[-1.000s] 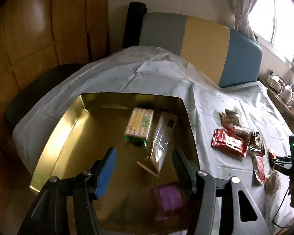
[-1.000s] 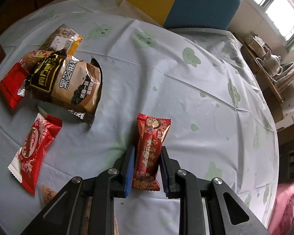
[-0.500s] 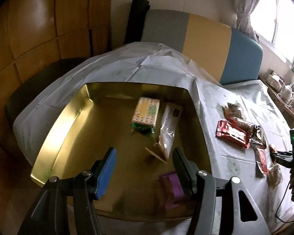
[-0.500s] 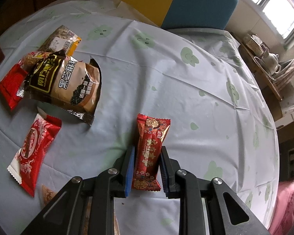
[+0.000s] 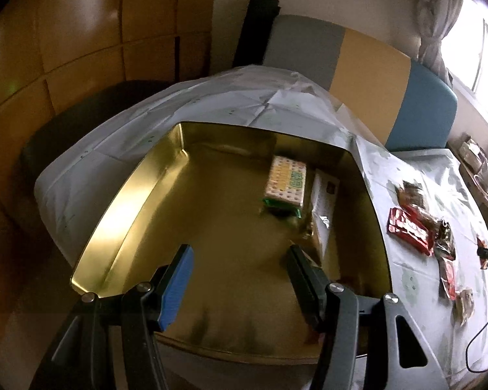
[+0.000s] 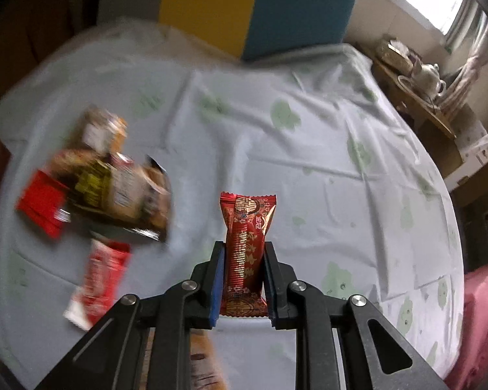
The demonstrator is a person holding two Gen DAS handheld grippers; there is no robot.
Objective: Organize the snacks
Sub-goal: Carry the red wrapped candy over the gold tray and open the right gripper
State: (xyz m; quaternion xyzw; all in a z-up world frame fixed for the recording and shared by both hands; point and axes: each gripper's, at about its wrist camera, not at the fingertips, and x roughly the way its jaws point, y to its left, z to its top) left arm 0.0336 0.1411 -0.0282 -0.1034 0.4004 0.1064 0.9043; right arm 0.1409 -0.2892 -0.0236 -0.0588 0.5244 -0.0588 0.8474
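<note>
My right gripper is shut on a red and gold snack packet and holds it upright above the tablecloth. My left gripper is open and empty, raised over the near part of a gold tin tray. In the tray lie a cracker pack and a clear and brown packet. Loose snacks stay on the cloth: a dark brown bag, a red packet and a red and white packet. The same pile shows to the right of the tray in the left wrist view.
The table has a pale cloth with green prints. A grey, yellow and blue bench back stands behind it. A side shelf with a teapot is at the far right. A pink cloth lies at the lower right.
My right gripper has lifted with the red and gold packet, and the snack pile has slid down and left in its view. My left gripper has risen and drawn back from the tray.
</note>
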